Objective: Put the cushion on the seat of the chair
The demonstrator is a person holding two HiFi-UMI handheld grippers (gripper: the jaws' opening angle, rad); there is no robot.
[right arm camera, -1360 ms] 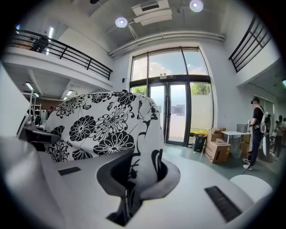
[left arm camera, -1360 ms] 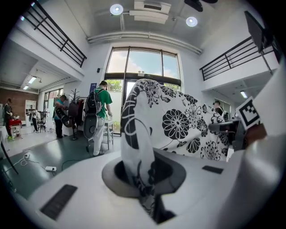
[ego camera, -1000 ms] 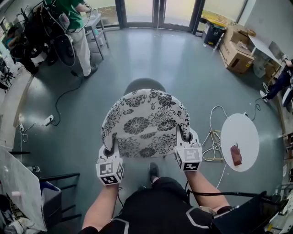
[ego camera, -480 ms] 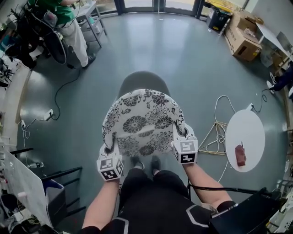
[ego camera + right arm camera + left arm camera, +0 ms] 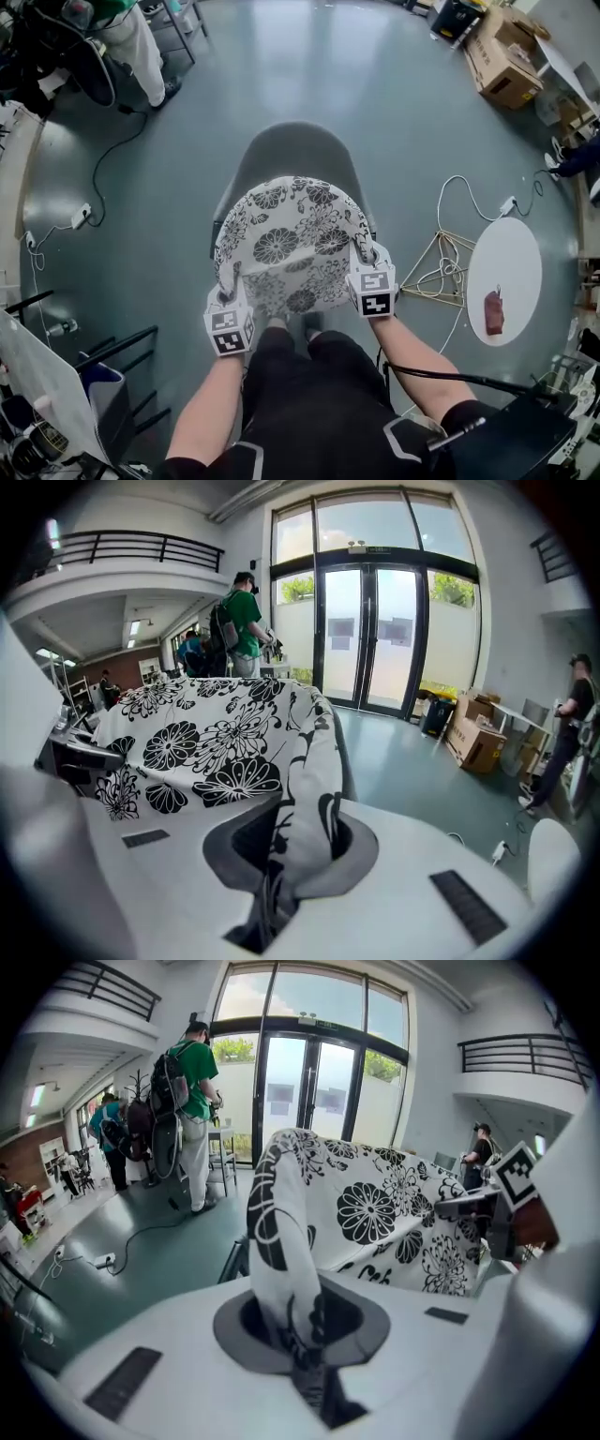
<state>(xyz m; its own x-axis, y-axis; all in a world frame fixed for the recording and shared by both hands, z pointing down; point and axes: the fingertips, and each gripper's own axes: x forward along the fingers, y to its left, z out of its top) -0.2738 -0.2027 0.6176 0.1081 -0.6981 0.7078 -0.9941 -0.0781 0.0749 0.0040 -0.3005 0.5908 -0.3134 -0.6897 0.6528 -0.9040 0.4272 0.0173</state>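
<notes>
A round white cushion (image 5: 291, 239) with black flowers hangs stretched between my two grippers, over the grey chair (image 5: 292, 153). The chair's back curves beyond the cushion's far edge; its seat is hidden beneath the cushion. My left gripper (image 5: 223, 292) is shut on the cushion's near left edge (image 5: 281, 1241). My right gripper (image 5: 367, 263) is shut on the near right edge (image 5: 314, 761). In both gripper views the fabric is pinched deep between the jaws.
A round white side table (image 5: 503, 279) with a small red-brown object (image 5: 494, 313) stands at the right, with a wire stand and white cable (image 5: 441, 272) next to it. Cardboard boxes (image 5: 506, 61) sit far right. A person in green (image 5: 192, 1101) stands far left. A black cable (image 5: 103, 178) trails across the floor.
Both grippers have sunk with the cushion, bringing it down towards the chair. More of the chair's grey back shows beyond the cushion's far edge.
</notes>
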